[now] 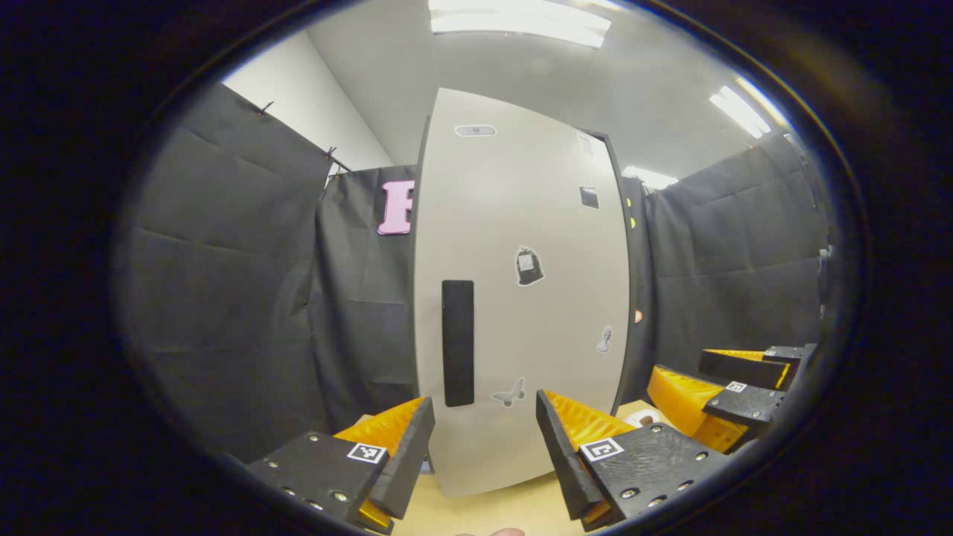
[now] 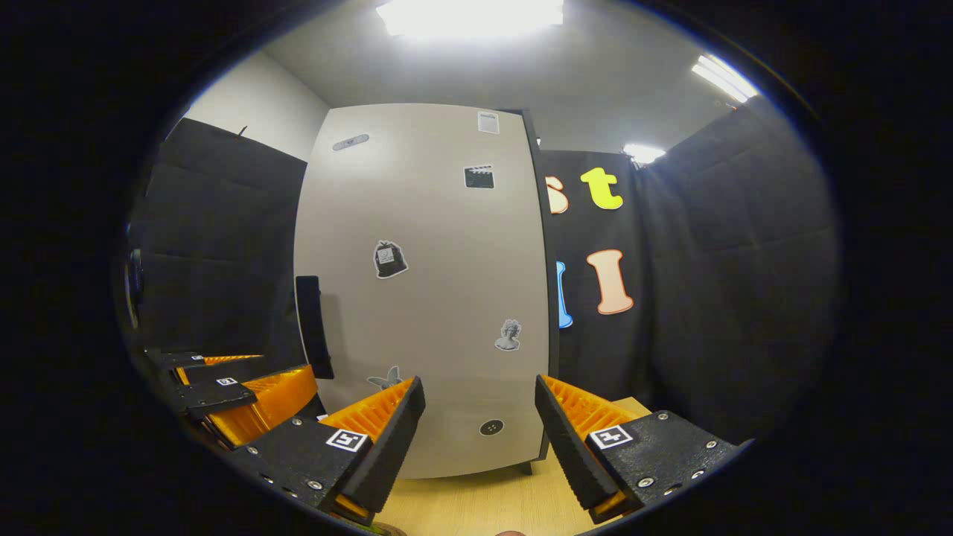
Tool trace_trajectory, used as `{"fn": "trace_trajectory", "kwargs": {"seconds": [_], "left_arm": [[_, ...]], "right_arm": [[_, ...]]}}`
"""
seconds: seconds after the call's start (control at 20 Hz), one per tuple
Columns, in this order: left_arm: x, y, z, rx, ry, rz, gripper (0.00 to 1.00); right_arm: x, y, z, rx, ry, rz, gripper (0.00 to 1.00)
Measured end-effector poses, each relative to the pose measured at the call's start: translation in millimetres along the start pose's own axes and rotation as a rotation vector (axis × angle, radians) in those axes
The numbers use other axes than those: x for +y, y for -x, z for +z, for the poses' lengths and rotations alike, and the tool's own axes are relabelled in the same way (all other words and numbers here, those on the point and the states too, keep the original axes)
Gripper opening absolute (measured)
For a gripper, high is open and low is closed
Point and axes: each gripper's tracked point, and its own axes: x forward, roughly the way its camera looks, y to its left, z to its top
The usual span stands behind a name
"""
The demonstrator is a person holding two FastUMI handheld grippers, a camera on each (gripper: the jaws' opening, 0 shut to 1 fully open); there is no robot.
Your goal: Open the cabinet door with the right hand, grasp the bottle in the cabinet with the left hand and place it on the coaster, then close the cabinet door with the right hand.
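Right now both your grippers sit level, side by side, aimed at the cabinet door (image 1: 521,298) — it's shut, so the bottle can't be seen. Your left gripper (image 1: 482,439) has its fingers spread wide w/ nothing between them, lined up just right of the dark vertical handle (image 1: 458,342). Your right gripper (image 2: 480,424) is likewise wide open & empty, pointed at the door's lower right part; it also shows at the right edge of the left gripper view. Both hover low over the light wood table (image 2: 484,506) — neither touches the door. A pale round thing, maybe the coaster (image 1: 646,419), peeks out between the grippers; can't tell for sure.
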Motion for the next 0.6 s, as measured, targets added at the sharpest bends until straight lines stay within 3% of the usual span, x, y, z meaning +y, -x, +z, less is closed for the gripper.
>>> {"fn": "trace_trajectory", "kwargs": {"seconds": [0.1,0.15,0.25,0.3,0.45,0.6], "left_arm": [[-4,3,2,-0.001,0.007,-0.008,0.79],[-3,3,1,0.000,0.011,-0.004,0.72],[-3,1,-2,0.005,0.021,-0.005,0.85],[-3,1,-4,0.010,0.021,0.001,0.72],[-4,-3,-10,0.021,0.034,0.003,0.72],[2,-2,-13,0.026,0.044,0.015,0.84]], "right_arm": [[0,0,2,-0.012,-0.003,0.020,0.91],[-2,-1,0,-0.010,-0.005,0.019,0.92],[-5,-1,-3,0.001,-0.008,0.014,0.92],[-7,0,-7,0.011,-0.011,0.011,0.92],[-15,0,-9,0.023,-0.022,-0.005,0.92],[-19,1,-10,0.023,-0.031,-0.021,0.92]]}}
